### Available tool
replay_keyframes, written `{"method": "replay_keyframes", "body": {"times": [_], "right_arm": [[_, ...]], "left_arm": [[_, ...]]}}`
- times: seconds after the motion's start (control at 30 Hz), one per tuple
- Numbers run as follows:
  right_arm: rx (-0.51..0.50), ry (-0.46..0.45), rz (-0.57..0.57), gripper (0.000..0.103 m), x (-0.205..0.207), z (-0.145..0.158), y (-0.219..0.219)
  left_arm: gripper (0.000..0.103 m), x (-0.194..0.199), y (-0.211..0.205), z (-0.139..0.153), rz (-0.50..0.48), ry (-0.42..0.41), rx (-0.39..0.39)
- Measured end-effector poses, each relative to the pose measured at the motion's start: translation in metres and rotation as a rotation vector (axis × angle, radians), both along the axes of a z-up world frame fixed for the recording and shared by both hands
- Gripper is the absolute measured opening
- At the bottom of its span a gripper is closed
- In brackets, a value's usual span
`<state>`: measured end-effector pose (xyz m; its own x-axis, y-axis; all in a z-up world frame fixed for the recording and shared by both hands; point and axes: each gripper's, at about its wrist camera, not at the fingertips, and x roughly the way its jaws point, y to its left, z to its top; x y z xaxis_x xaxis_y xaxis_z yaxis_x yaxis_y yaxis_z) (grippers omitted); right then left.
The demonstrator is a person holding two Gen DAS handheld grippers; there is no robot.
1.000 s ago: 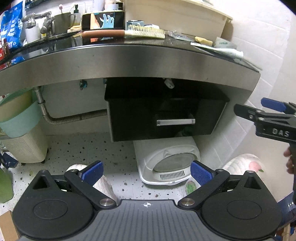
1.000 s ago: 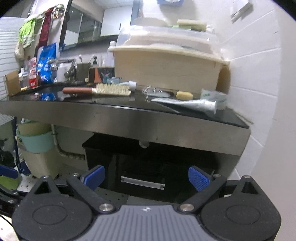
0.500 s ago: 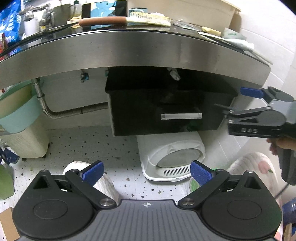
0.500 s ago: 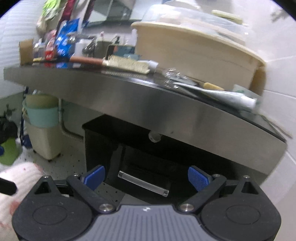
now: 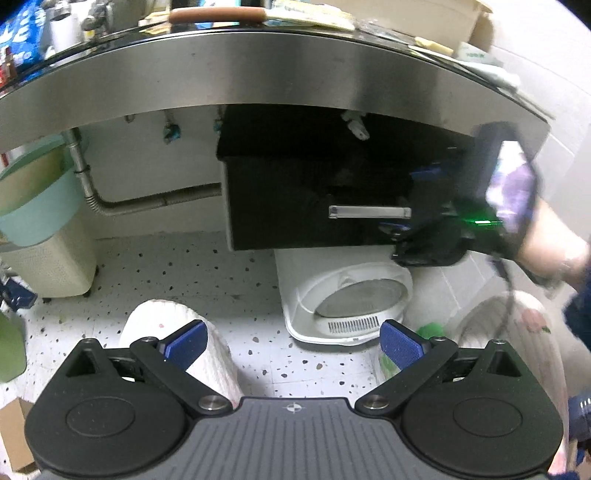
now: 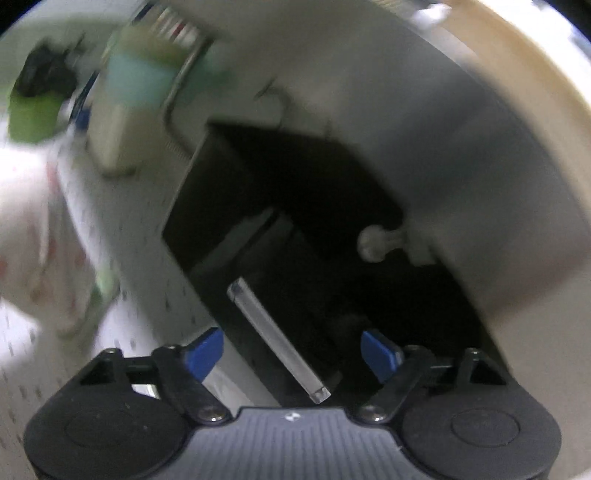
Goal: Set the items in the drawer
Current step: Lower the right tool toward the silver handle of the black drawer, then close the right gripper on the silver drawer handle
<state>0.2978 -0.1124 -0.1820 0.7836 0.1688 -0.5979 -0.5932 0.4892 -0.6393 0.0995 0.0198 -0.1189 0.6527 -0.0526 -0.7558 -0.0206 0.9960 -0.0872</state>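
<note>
The drawer [image 5: 317, 206], a glossy black box hung under the brushed steel edge of the counter [image 5: 280, 74], sits closed at the middle of the left wrist view, its flat front carrying a slim, straight metal handle [image 5: 369, 212] that lies level there and runs on a steep slant in the tilted right wrist view. The right gripper [image 5: 413, 199] is turned on its side at the right end of that handle, one blue-padded finger above the bar and one below it, jaws spread apart with nothing between them in the left view; in its own view the bar's near end lies between the fingers, and through the motion blur it seems close to the handle without touching it, though contact cannot be settled. The person's hand [image 5: 546, 236] grips the black body of that tool from the right, wrist bent slightly down, a dark cable hanging beneath it. The left gripper [image 5: 291, 345] is held low and well back from the drawer, level, its two ribbed blue pads wide apart and empty above the speckled terrazzo floor [image 5: 184, 273]. Directly below the drawer stands a white plastic bin [image 5: 347, 291] with a rounded grey lid and a slotted vent. Left of the drawer a corrugated metal pipe [image 5: 147, 203] bends along the white wall toward a pale teal tub [image 5: 33, 206] resting on a cream basket. On the counter top lies a brush with a reddish-brown handle [image 5: 218, 14].
</note>
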Motion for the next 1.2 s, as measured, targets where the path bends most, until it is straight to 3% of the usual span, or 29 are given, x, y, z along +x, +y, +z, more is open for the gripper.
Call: {"method": "replay_keyframes", "body": {"times": [0.1, 0.77, 1.0, 1.2], "right_arm": [[-0.105, 0.022, 0.018, 0.069, 0.014, -0.018, 0.011], [-0.345, 0.109, 0.055, 0.07, 0.061, -0.064, 0.035], [-0.364, 0.137, 0.044, 0.07, 0.071, -0.077, 0.038], [-0.372, 0.131, 0.037, 0.083, 0.071, -0.087, 0.04]], "left_arm": [[0.101, -0.005, -0.002, -0.002, -0.015, -0.015, 0.008], [0.101, -0.018, -0.008, -0.017, -0.065, -0.001, -0.043], [0.101, -0.02, -0.009, -0.016, -0.063, -0.006, -0.05], [0.101, -0.022, -0.006, -0.017, -0.054, 0.0, -0.065]]}}
